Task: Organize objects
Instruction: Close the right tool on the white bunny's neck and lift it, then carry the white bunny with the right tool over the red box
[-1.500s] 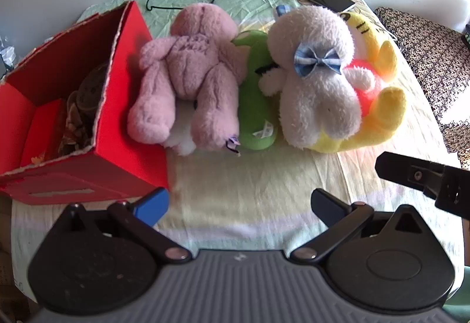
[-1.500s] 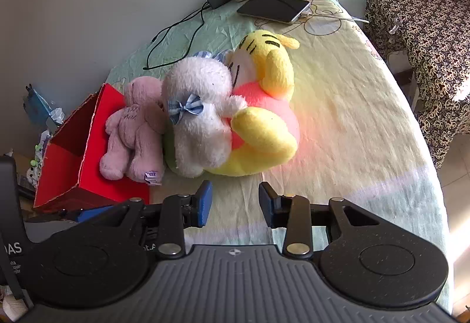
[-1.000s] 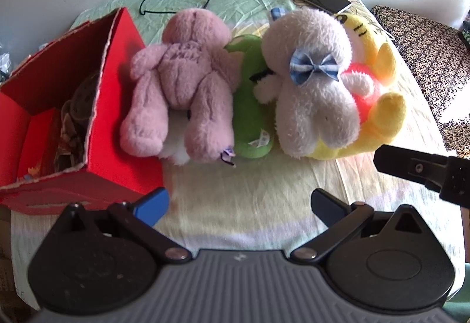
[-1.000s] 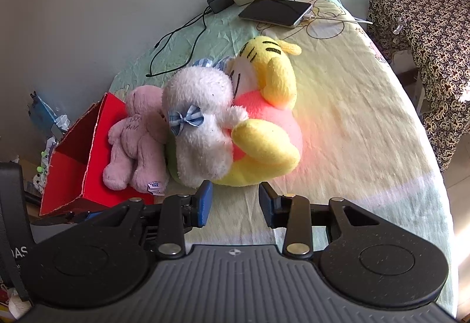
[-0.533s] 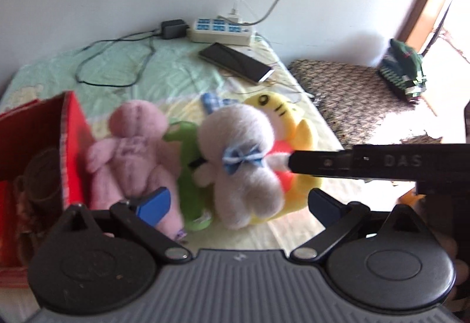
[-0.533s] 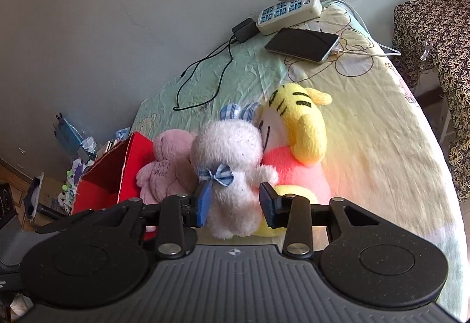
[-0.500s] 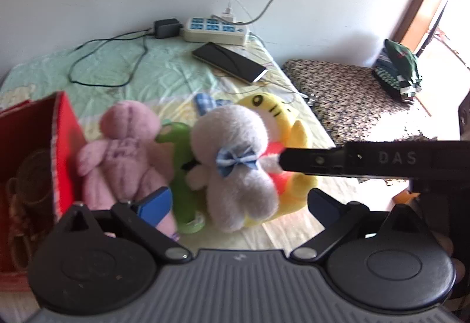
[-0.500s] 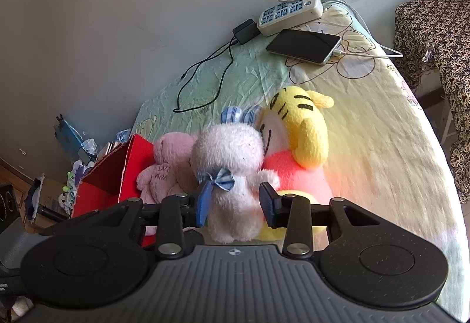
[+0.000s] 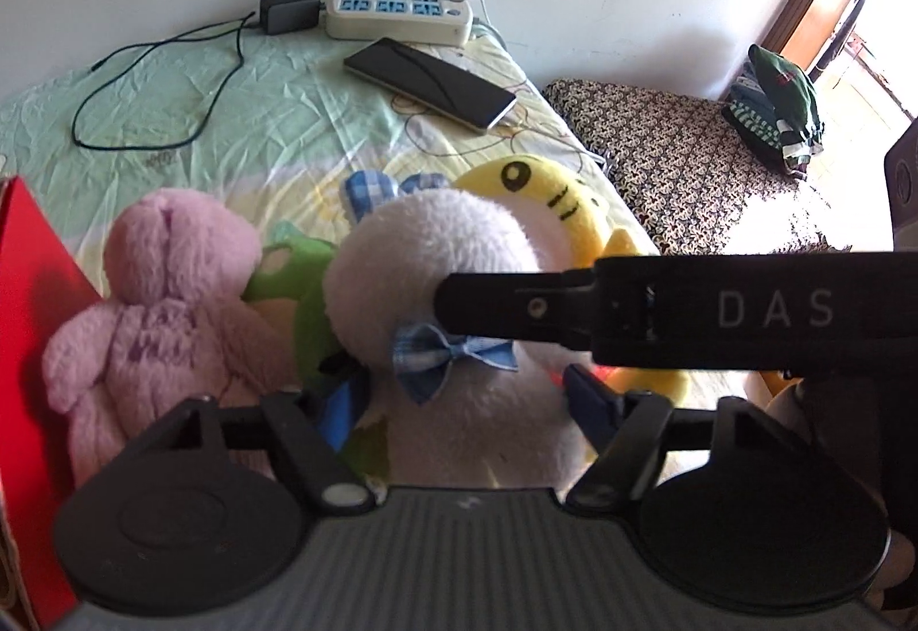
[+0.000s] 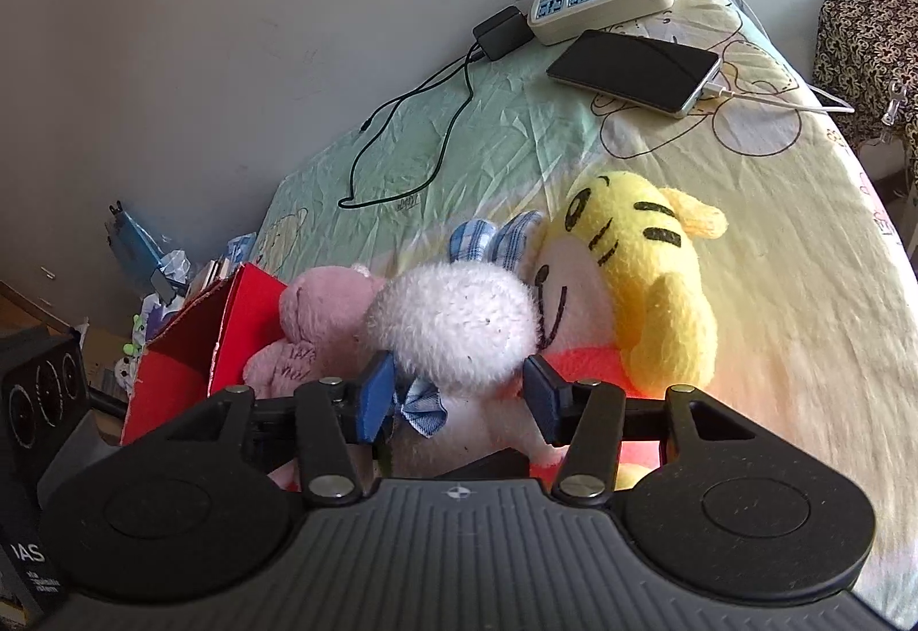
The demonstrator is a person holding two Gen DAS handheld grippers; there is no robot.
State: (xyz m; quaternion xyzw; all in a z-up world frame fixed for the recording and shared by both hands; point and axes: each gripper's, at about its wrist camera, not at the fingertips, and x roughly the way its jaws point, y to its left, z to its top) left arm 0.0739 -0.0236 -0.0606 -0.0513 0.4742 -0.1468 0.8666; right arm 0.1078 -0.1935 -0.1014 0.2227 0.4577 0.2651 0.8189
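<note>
I have the white bunny point(image 9: 459, 298) between both grippers. It lies on the bed point(image 10: 803, 287) in the row of toys, with the pink bear point(image 9: 166, 298) at its 9 o'clock and the yellow tiger point(image 10: 648, 287) at its 3 o'clock. A green toy point(image 9: 298, 298) is squeezed between bunny and bear.

The left gripper point(image 9: 459, 401) has just been closing; its blue pads now press into the body below the bow point(image 9: 447, 350), so I read it as clamped there. The right gripper point(image 10: 459, 390) has just been opening; its jaws stand apart at both sides of the neck, and I cannot tell if they touch the fur.

The risks, as I judge them: the plush is soft, so a shallow pinch may slip when I lift. The bunny leans on the tiger and the green toy, so they may be dragged along. The two grippers are crowded and may knock each other.

The long axis of the bunny runs from 6 to 12 o'clock in the left view, with the head and checked ears point(image 10: 493, 235) toward the wall at 12. The red box point(image 10: 189, 344) waits at 9 o'clock beyond the bear.
</note>
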